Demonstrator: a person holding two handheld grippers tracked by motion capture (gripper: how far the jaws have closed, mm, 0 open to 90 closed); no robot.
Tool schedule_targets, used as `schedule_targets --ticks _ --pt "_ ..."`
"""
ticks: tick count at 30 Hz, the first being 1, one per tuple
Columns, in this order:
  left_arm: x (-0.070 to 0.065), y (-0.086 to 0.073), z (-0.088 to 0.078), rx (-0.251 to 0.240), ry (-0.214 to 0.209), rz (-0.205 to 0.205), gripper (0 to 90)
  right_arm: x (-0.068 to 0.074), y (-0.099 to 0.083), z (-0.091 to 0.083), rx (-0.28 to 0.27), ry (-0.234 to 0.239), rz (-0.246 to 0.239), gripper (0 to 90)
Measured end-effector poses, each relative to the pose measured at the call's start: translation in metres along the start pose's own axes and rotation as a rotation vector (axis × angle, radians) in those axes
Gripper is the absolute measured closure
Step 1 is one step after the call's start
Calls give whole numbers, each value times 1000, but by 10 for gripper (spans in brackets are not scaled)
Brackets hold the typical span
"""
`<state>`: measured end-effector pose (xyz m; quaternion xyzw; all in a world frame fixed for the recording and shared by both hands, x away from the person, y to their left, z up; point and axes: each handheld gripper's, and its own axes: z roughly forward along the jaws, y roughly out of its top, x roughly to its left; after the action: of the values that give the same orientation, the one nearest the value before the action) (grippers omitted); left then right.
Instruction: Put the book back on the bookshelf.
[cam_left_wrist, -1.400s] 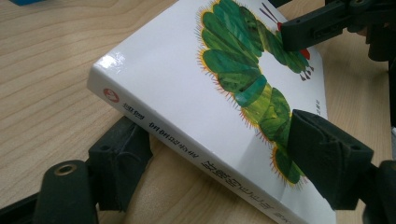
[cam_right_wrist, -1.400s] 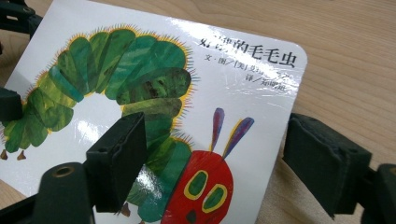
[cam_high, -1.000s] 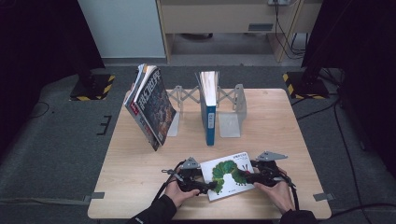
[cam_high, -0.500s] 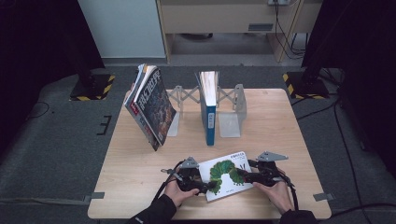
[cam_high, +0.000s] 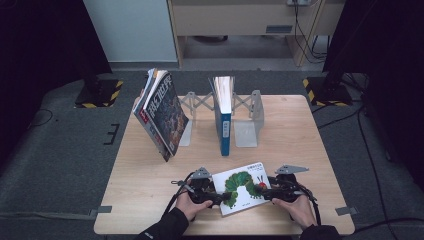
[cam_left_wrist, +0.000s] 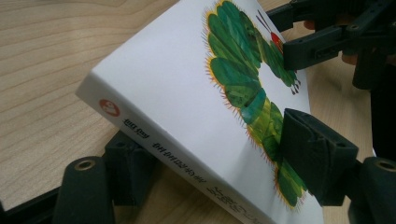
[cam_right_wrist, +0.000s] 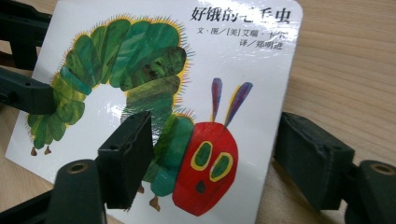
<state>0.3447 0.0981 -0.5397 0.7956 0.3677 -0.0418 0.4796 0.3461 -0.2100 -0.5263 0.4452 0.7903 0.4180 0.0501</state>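
A white board book (cam_high: 242, 187) with a green caterpillar on its cover lies near the table's front edge, between my two grippers. My left gripper (cam_high: 222, 197) holds its spine end. In the left gripper view one jaw sits under the spine and the other presses on the cover (cam_left_wrist: 187, 93), so the left gripper (cam_left_wrist: 219, 163) is shut on the tilted book. Its jaws have just been closing. My right gripper (cam_high: 262, 192) is at the opposite edge. Its jaws have just been opening and stand apart around that edge (cam_right_wrist: 187, 70), one above the cover, one beside the book.
A metal expanding book rack (cam_high: 247, 117) stands at the middle back of the wooden table (cam_high: 310, 140). A blue book (cam_high: 223, 115) stands upright in it. Several magazines and books (cam_high: 162, 115) lean against its left end. Dark floor surrounds the table.
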Motion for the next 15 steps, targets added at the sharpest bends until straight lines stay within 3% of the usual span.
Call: schedule_targets --ticks 8,15 --pt "0 2 -1 3 0 -18 298 0 1 0 2 4 -4 285" --pt "-1 7 -10 -40 -1 -12 411 0 5 -4 -44 -7 -20 325"
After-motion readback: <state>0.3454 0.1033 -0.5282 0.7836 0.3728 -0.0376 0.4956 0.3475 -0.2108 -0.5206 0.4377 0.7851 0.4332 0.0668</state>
